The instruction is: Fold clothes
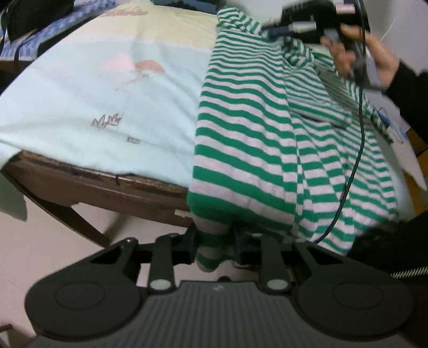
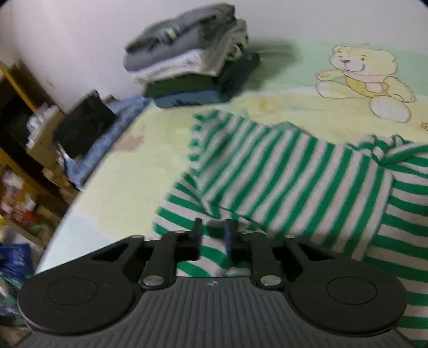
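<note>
L fingers (image 1: 214,241) pinched on striped shirt (image 1: 246,150) hem, hanging off surface (image 1: 93,184) edge. R fingers (image 2: 212,235) nearly closed w/ shirt fabric between. I see folded stack (image 2: 187,67) well beyond, by wall.

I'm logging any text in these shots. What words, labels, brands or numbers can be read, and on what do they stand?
None can be read.
Reddish lettering at the far edge of the printed sheet: too blurred.
Small dark mark on the sheet: too small.
Small logo on the right claw body: no letters legible.
</note>
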`<action>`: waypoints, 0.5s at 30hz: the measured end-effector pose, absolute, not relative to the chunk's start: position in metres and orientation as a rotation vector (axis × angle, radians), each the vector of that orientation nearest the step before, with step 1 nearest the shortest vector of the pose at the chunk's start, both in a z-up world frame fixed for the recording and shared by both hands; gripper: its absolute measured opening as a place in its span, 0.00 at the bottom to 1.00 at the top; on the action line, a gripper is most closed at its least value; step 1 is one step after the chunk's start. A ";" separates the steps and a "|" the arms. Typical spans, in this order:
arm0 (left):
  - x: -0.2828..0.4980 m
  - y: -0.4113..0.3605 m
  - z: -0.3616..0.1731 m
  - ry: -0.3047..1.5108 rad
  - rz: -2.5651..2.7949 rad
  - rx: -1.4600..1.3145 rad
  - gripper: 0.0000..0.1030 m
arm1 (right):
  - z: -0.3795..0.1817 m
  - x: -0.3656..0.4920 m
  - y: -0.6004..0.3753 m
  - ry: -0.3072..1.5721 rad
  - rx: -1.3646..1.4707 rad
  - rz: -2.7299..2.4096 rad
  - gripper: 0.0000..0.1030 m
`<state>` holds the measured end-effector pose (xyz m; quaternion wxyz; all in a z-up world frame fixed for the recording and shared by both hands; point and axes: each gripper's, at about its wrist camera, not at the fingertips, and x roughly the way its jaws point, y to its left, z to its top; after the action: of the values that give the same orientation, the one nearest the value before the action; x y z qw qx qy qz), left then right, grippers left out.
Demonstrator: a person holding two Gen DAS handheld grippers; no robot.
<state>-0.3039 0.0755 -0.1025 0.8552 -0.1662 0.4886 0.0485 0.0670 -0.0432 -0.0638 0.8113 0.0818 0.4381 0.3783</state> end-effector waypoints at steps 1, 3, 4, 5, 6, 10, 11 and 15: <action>-0.303 0.075 -0.103 1.032 0.102 -0.343 0.20 | -0.059 0.069 -0.042 0.906 0.187 0.806 0.20; -0.301 0.074 -0.103 1.043 0.103 -0.329 0.19 | -0.052 0.077 -0.032 0.868 0.188 0.791 0.26; -0.300 0.074 -0.103 1.048 0.103 -0.320 0.19 | -0.051 0.082 -0.024 0.863 0.179 0.787 0.27; -0.302 0.074 -0.104 1.056 0.102 -0.304 0.19 | -0.055 0.088 -0.015 0.877 0.157 0.791 0.28; -0.301 0.073 -0.105 1.069 0.104 -0.285 0.19 | -0.061 0.094 -0.005 0.896 0.122 0.792 0.28; -0.305 0.072 -0.107 1.113 0.121 -0.240 0.19 | -0.080 0.115 0.015 0.825 -0.070 0.653 0.18; -0.308 0.073 -0.104 1.112 0.133 -0.225 0.19 | -0.084 0.122 0.016 0.808 -0.096 0.630 0.18; -0.325 0.085 -0.076 1.082 0.189 -0.178 0.34 | -0.083 0.147 0.011 0.825 -0.059 0.604 0.16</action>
<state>-0.3246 0.0849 -0.0761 0.8491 -0.0847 0.5136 0.0896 0.1471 0.0112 -0.0829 0.8716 -0.0281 0.3949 0.2891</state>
